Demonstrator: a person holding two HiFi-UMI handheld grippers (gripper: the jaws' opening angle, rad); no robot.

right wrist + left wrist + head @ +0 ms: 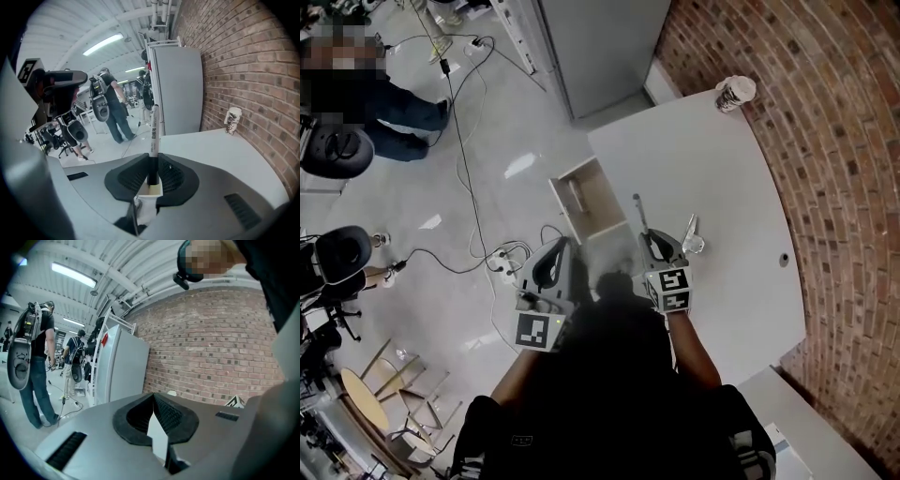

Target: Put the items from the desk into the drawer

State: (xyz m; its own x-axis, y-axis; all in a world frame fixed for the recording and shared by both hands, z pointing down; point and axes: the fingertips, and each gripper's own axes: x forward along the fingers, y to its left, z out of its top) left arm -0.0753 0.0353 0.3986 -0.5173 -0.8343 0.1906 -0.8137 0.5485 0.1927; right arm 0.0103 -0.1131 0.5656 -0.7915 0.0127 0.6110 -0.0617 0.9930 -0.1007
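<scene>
Marker (pixel 153 133) sits clamped in right gripper (pixel 153 161) (far end sticking out ahead)

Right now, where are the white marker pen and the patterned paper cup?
white marker pen (pixel 153 136), right gripper view, printed barrel.
patterned paper cup (pixel 233 124), right gripper view, its side.

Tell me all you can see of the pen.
The pen is slim and plastic-looking: a white barrel with black print and a dark lower end. The right gripper clamps that dark end between its jaws. The pen sticks out beyond them, in the air near the open drawer; nothing else touches it.
</scene>
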